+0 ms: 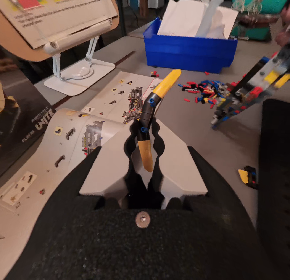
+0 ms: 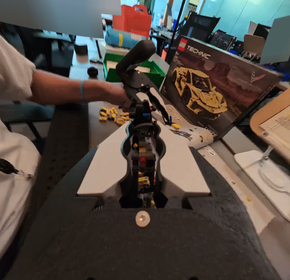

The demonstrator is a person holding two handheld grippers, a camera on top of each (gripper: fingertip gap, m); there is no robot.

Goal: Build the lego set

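My left gripper (image 1: 143, 128) is shut on a black curved lego piece with yellow ends (image 1: 148, 113), held above the open instruction booklet (image 1: 100, 115). One yellow end points up and away, the other hangs back between the fingers. My right gripper (image 2: 142, 128) is shut on the long multicoloured lego chassis (image 2: 143, 154), which runs lengthwise between its fingers. The chassis also shows at the right of the left wrist view (image 1: 244, 93), tilted with its low end near the table. The left gripper shows far off in the right wrist view (image 2: 138, 77), held by a hand.
A pile of small loose pieces (image 1: 204, 91) lies on the grey table before a blue bin (image 1: 188, 52) with white bags. A small black-and-yellow assembly (image 1: 248, 176) lies at right. A white stand (image 1: 78, 77) holds a sheet. Yellow pieces (image 2: 113, 114), a green bin (image 2: 114, 68) and the set's box (image 2: 219, 90) stand behind. The tips of one gripper are about 15 cm away from the tips of the other. The small black-and-yellow assembly (image 1: 248, 176) is about 20 cm from both grippers' fingertips.
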